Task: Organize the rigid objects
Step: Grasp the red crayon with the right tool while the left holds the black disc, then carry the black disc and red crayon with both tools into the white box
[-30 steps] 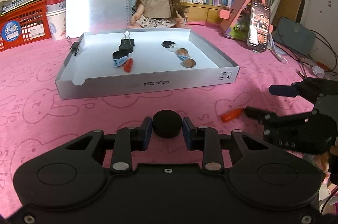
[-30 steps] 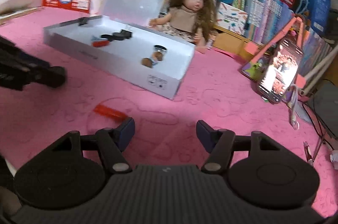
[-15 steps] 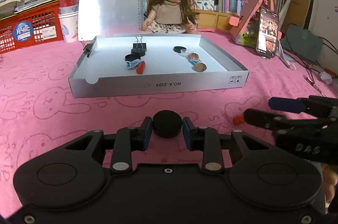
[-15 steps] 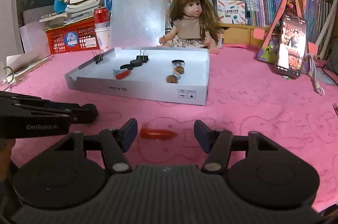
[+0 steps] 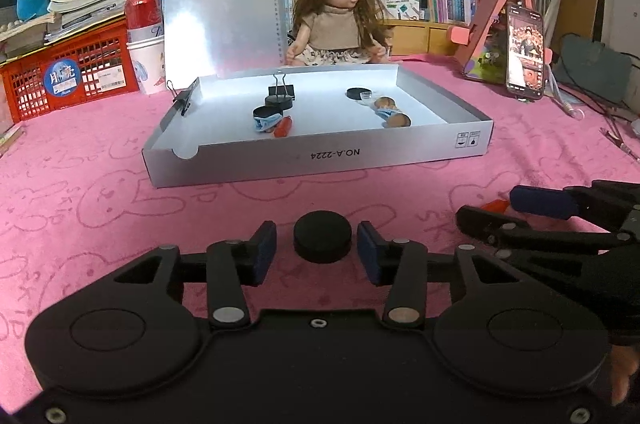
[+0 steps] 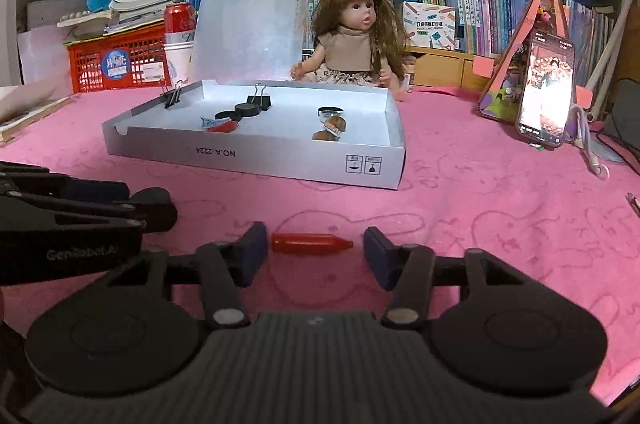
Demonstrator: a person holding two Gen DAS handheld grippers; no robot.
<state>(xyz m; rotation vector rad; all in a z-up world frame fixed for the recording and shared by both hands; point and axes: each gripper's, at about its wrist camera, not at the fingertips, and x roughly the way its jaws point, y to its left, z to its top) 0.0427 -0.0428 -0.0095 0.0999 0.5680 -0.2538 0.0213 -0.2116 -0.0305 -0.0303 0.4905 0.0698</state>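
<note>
Left gripper [image 5: 317, 253] is spreading, pads clear of the puck [image 5: 322, 235] at lower centre. Right gripper [image 6: 315, 256] is closing around the red cap [image 6: 311, 243], not yet pinching; centring it lengthwise is advisable before lifting toward the tray [image 6: 280, 160].

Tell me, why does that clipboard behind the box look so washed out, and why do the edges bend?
Left wrist view: glare whitens the clipboard and the box floor beneath. Right wrist view: the glare is milder. Both views: the fisheye lens bows the edges and darkens the corners.
</note>
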